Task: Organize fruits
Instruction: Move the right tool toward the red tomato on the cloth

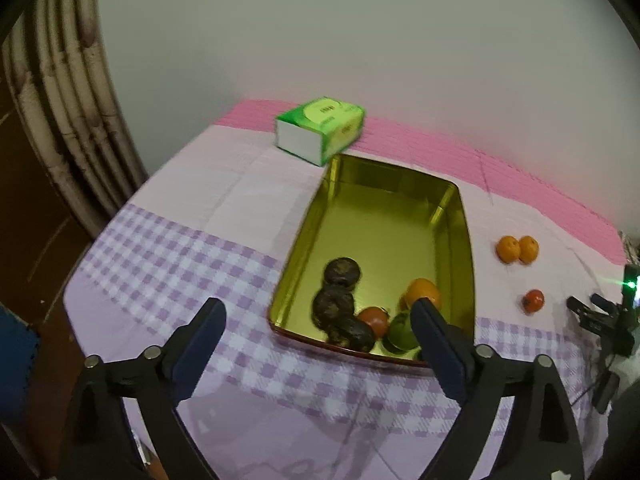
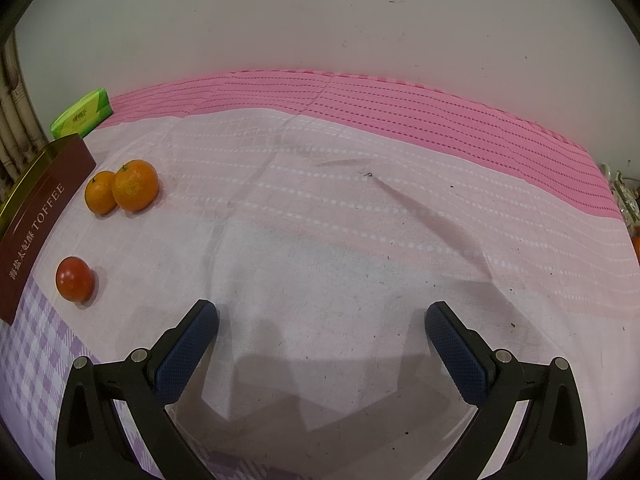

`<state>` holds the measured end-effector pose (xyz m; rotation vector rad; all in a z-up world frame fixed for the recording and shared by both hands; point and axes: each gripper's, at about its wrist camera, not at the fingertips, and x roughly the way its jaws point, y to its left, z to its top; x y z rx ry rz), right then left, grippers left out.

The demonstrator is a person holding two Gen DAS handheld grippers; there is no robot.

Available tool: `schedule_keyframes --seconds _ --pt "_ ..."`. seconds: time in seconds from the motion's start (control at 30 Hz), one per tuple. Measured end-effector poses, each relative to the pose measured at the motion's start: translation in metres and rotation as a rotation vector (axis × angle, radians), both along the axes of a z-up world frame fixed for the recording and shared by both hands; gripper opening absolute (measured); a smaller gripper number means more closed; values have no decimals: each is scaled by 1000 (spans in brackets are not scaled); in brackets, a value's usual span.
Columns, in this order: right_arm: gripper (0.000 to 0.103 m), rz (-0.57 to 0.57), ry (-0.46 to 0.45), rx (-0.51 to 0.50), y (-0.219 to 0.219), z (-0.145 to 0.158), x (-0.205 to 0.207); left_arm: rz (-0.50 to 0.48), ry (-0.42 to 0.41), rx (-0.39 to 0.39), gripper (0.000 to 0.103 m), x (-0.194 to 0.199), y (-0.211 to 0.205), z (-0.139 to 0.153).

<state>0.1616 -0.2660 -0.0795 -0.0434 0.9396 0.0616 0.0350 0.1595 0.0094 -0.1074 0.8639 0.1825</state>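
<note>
Tablecloth [image 2: 320, 240], pink and lilac-checked, against perhaps plaster wall [image 2: 320, 20].

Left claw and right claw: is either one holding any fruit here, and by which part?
Nothing is held. The left claw and the right claw are both open and empty.

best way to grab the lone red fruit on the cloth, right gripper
Grip the red fruit across its widest middle, coming down from above. It is round and smooth, sits alone on the cloth, apart from the tin and the two oranges, so both fingers likely have room. The right gripper is open and empty.
</note>
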Motion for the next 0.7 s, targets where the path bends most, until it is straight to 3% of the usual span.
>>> schedule_keyframes --seconds 0.17,0.27,0.43,0.7 --pt "103 0 0 0 0 0 0 35 -44 86 97 -4 -3 7" --pt "103 0 0 0 0 0 0 26 -58 72 99 -8 -3 9" --pt "103 -3 0 2 0 0 0 54 -85 127 99 -13 -6 10" --pt "103 -49 22 2 1 1 1 40 -99 118 99 -20 -2 8"
